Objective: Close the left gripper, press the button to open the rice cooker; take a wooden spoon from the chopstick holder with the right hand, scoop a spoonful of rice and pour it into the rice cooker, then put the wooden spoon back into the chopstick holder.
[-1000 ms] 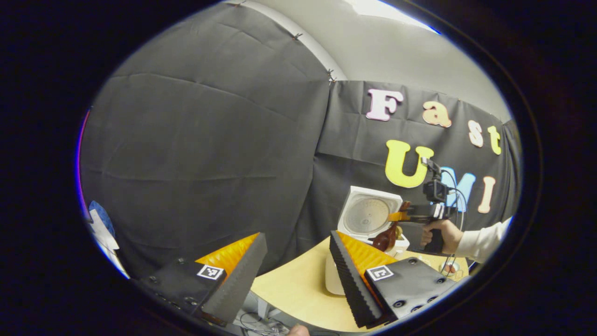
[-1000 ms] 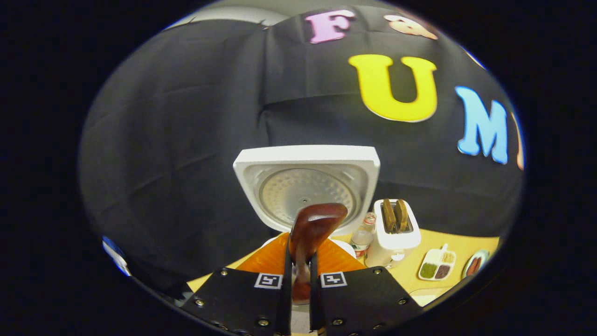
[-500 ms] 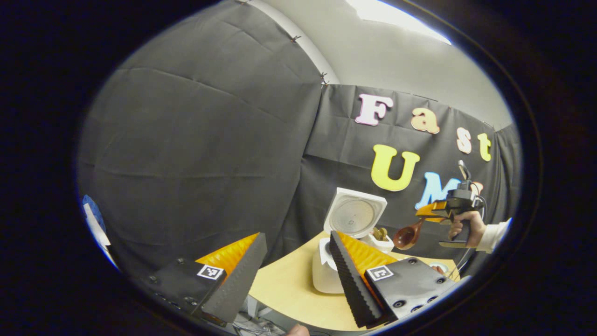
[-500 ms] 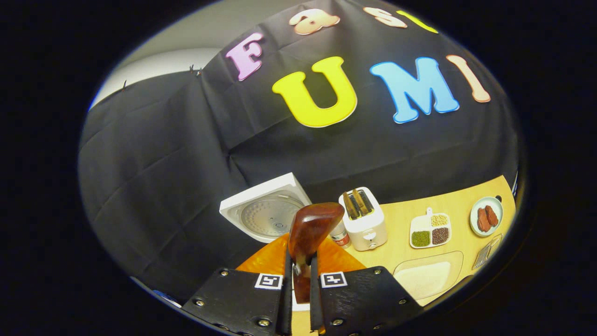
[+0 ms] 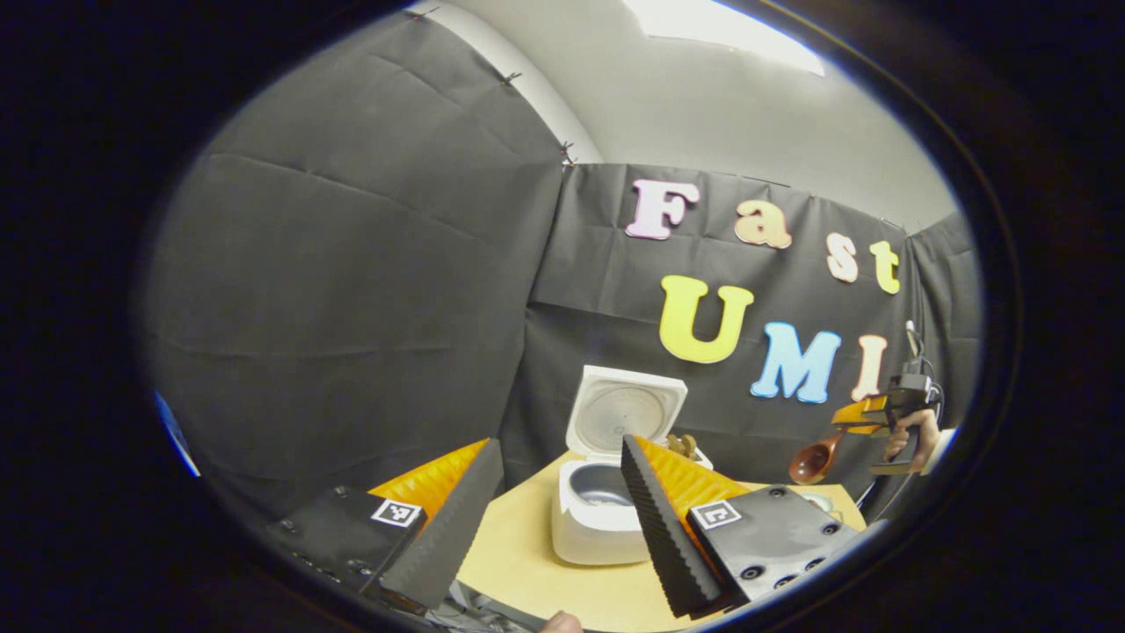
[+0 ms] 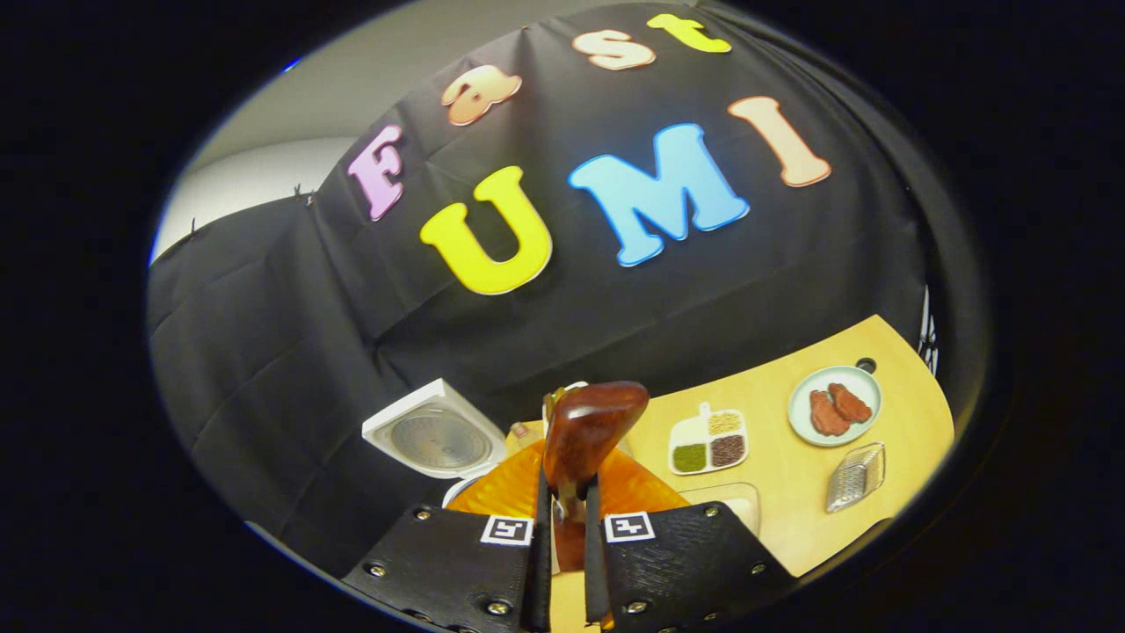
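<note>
My right gripper has its fingers pinched tight on the wooden spoon, whose bowl sticks up just past the fingertips. My left gripper has its fingers spread wide, holding nothing. The left gripper view lets me see into the open rice cooker on the counter, just beyond those fingers; its contents are hard to make out. The right gripper view adds a divided dish, a plate and a grater.
</note>
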`<state>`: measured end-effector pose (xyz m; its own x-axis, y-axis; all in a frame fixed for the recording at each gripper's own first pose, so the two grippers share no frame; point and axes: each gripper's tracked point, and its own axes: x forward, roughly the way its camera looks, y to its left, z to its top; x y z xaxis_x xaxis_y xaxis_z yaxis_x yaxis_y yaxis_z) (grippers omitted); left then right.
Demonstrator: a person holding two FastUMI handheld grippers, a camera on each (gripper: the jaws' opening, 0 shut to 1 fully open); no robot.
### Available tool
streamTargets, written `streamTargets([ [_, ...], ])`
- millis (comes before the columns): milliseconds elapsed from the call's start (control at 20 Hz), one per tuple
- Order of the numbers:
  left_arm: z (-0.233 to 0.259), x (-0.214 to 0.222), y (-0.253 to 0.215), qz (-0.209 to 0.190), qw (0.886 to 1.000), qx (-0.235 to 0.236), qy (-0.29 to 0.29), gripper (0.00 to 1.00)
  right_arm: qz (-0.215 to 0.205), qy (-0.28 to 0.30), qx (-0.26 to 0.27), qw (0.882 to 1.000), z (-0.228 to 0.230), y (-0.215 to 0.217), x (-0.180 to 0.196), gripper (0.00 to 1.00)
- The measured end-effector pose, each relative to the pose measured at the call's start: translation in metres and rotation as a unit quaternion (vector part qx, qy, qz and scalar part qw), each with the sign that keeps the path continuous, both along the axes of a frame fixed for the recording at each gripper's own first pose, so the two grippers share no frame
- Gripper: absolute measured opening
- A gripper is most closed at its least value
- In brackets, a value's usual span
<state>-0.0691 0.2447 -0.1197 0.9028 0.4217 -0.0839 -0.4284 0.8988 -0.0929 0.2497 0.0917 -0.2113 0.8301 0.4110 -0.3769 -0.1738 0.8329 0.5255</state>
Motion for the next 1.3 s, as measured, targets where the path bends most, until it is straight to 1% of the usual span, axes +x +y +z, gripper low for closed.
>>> streamTargets([
  [150,0.006,0.014,-0.029,-0.001,1.0,0.013,0.005,0.9,-0.036,0.012,-0.013,0.999,-0.023,-0.075,0.009,0.16],
  [200,0.007,0.019,-0.04,-0.001,1.0,0.015,0.008,1.0,-0.046,0.017,-0.017,0.999,-0.031,-0.1,0.012,0.16],
  [300,0.004,0.024,-0.062,0.003,1.0,0.022,0.022,0.9,-0.063,0.037,-0.022,0.997,-0.058,-0.143,0.019,0.15],
  [450,0.004,0.033,-0.097,0.014,0.999,0.029,0.036,0.9,-0.081,0.066,-0.029,0.994,-0.101,-0.197,0.03,0.16],
  [550,0.003,0.04,-0.124,0.015,0.999,0.022,0.045,0.9,-0.082,0.08,-0.036,0.993,-0.128,-0.221,0.037,0.16],
  [600,0.001,0.044,-0.135,0.017,0.998,0.015,0.051,0.95,-0.084,0.083,-0.036,0.992,-0.138,-0.23,0.042,0.16],
  [650,-0.003,0.044,-0.147,0.021,0.998,0.013,0.057,0.9,-0.084,0.085,-0.038,0.992,-0.15,-0.238,0.046,0.16],
  [800,-0.001,0.052,-0.169,0.018,0.996,0.033,0.082,0.9,-0.082,0.093,-0.047,0.991,-0.178,-0.251,0.051,0.16],
  [900,-0.002,0.056,-0.182,0.01,0.993,0.054,0.103,0.9,-0.075,0.095,-0.058,0.991,-0.196,-0.25,0.051,0.16],
  [1100,0.004,0.067,-0.204,-0.008,0.989,0.076,0.125,0.9,-0.068,0.099,-0.097,0.988,-0.229,-0.242,0.047,0.16],
  [1300,0.009,0.068,-0.21,-0.008,0.987,0.093,0.133,0.91,-0.064,0.085,-0.151,0.983,-0.249,-0.237,0.044,0.16],
])
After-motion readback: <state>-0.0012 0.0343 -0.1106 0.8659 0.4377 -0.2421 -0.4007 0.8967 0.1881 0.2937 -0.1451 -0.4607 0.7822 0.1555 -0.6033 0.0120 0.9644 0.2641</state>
